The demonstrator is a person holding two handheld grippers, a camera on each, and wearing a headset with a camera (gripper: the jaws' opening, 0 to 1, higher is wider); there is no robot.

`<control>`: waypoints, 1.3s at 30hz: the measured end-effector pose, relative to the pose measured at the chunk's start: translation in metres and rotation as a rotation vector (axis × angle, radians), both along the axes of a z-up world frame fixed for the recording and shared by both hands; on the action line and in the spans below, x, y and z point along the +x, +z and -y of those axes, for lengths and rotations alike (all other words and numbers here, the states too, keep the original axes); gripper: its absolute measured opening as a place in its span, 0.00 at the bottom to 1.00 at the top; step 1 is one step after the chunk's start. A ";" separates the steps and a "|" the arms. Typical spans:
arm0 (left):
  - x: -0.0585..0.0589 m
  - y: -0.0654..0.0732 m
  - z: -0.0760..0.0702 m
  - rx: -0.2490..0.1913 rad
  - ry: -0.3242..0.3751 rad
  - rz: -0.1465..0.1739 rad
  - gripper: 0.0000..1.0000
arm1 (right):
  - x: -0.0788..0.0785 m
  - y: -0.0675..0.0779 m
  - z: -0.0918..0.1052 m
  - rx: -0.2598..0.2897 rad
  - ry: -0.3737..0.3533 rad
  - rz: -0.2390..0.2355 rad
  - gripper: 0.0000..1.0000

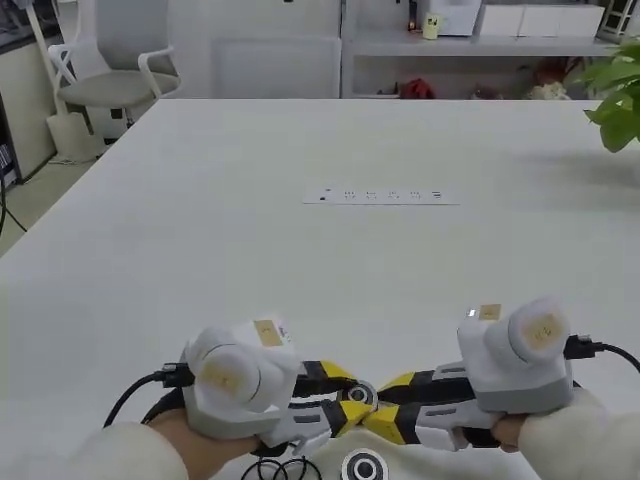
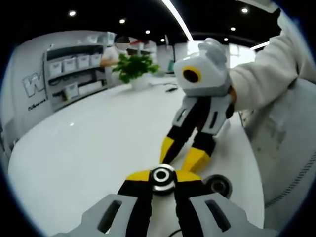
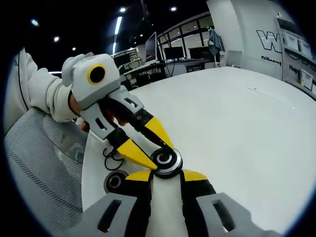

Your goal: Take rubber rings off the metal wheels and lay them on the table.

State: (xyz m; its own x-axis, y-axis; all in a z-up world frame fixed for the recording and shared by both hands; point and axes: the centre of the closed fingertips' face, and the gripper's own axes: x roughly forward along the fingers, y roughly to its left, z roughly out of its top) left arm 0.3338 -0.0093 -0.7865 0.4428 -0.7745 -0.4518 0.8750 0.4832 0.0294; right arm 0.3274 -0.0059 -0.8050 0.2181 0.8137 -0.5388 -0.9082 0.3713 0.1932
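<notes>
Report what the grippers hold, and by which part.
One metal wheel, shared: the left gripper and the right gripper each pinch its outer rim, from opposite sides.

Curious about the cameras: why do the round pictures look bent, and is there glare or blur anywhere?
Head view: even, soft light, table nearly shadowless. Left gripper view: fisheye curves the table edge; ceiling lights flare. Right gripper view: same curving; wheel sharp, its metal glinting.

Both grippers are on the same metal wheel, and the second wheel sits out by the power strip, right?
No: the second wheel lies on the table close beside the held wheel, as the head view shows. The rest holds.
</notes>
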 end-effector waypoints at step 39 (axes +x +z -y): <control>-0.001 -0.003 -0.004 -0.004 0.013 -0.012 0.14 | 0.007 -0.001 0.010 -0.016 -0.075 -0.086 0.00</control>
State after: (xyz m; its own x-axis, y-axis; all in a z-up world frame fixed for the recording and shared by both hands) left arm 0.3327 -0.0054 -0.7897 0.4472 -0.7706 -0.4541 0.8690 0.4945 0.0166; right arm 0.3339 -0.0156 -0.8064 0.2304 0.7880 -0.5709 -0.8580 0.4413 0.2629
